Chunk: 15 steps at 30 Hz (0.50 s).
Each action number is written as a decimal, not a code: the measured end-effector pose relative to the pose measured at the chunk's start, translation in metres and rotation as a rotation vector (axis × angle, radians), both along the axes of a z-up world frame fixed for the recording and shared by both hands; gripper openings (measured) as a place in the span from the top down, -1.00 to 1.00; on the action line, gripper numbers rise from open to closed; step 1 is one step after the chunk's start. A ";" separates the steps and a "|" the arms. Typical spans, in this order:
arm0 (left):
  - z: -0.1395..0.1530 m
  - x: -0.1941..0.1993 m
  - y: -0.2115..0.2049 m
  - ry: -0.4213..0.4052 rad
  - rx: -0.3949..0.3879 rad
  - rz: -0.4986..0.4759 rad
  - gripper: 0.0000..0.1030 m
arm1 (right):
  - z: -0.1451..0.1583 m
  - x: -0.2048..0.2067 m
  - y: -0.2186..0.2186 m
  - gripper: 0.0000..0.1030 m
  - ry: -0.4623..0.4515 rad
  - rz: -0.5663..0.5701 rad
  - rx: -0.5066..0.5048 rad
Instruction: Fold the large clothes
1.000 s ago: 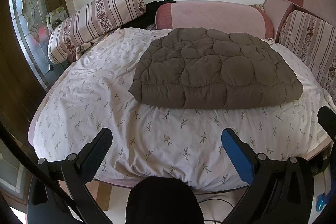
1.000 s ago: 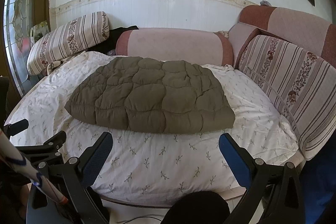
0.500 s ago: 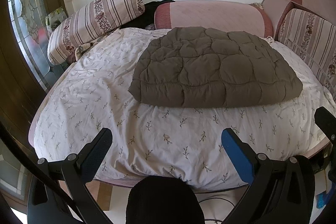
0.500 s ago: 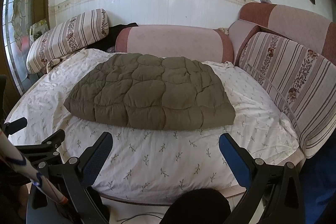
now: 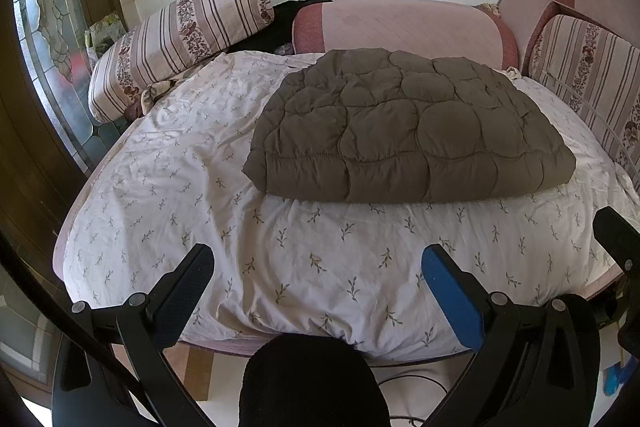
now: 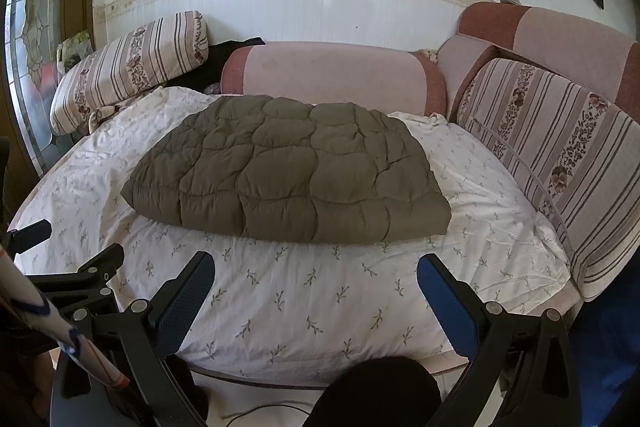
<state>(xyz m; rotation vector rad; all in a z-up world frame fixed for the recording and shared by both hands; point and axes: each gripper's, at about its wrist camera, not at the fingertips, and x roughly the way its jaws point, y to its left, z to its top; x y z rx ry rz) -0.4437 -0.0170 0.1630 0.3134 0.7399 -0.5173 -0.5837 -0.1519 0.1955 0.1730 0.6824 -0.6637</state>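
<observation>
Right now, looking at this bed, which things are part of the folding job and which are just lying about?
Part of the job:
- folded olive-brown quilted garment on the floral white bedsheet
- left tongs, open
- right tongs, open

Just lying about:
- striped floral bolster cushion
- pink padded bolster
- black cloth behind the bolsters
- striped floral backrest cushion
</observation>
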 end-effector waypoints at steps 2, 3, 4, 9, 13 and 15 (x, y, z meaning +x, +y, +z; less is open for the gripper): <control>0.000 0.000 0.002 0.001 0.000 -0.001 -1.00 | 0.000 0.000 0.000 -0.99 0.001 -0.001 0.000; 0.000 0.000 0.000 0.000 0.000 0.000 -1.00 | 0.000 0.001 0.000 -0.99 0.000 0.000 0.000; 0.000 0.000 0.000 0.000 0.000 0.001 -1.00 | 0.000 0.001 0.000 -1.00 0.000 0.000 0.000; 0.000 0.000 -0.001 0.000 0.001 0.000 -1.00 | 0.000 0.001 0.001 -0.99 -0.001 -0.002 0.001; 0.000 0.000 0.000 -0.001 0.002 0.001 -1.00 | 0.000 0.001 0.000 -1.00 0.001 -0.001 0.001; 0.000 0.000 0.000 0.000 0.003 0.000 -1.00 | 0.000 0.001 0.000 -0.99 0.000 -0.001 0.001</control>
